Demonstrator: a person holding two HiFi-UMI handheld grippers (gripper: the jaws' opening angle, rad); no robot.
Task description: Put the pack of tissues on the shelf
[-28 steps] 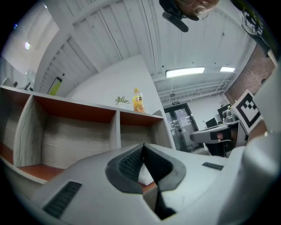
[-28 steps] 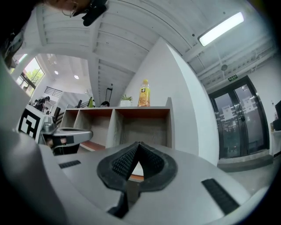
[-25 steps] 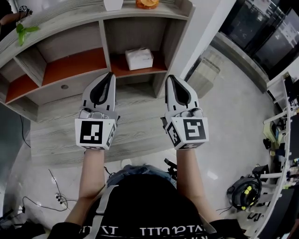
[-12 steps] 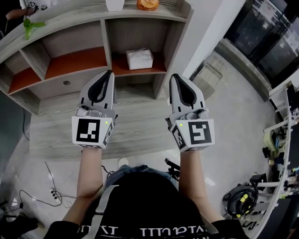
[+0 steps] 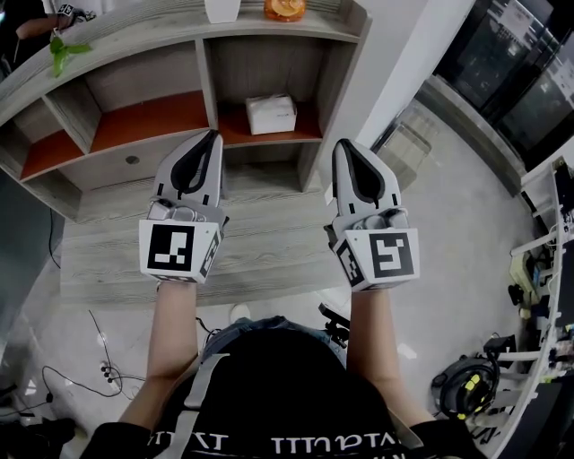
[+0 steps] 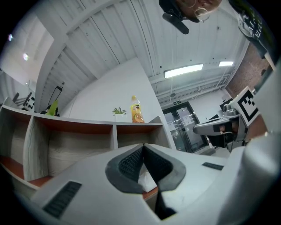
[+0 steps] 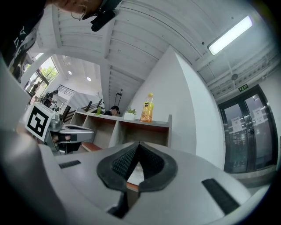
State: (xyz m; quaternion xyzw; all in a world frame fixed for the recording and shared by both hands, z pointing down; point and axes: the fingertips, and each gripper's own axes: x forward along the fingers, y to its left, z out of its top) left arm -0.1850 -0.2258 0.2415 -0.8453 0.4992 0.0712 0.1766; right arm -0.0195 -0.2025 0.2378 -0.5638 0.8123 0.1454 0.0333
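The white pack of tissues [image 5: 272, 114] lies on the orange board of the shelf's [image 5: 314, 67] right compartment. Both grippers hang side by side in front of the shelf, over the wooden base, apart from the pack. My left gripper [image 5: 213, 135] is shut with nothing in it, and my right gripper [image 5: 342, 143] is shut and empty too. In the left gripper view the closed tips [image 6: 143, 145] point at the shelf, and a bit of the pack [image 6: 147, 181] shows below them. In the right gripper view, a white sliver of the pack [image 7: 135, 175] shows under the joined tips [image 7: 138, 143].
An orange drink bottle [image 5: 283, 7] and a white plant pot [image 5: 218, 9] stand on the shelf's top. The left compartments hold nothing I can see. A wooden base [image 5: 260, 255] runs below the shelf. Cables [image 5: 99, 359] and a headset [image 5: 466, 385] lie on the floor.
Both grippers stay shut and level. The right gripper has drifted a little to the right, and the whole view has shifted slightly.
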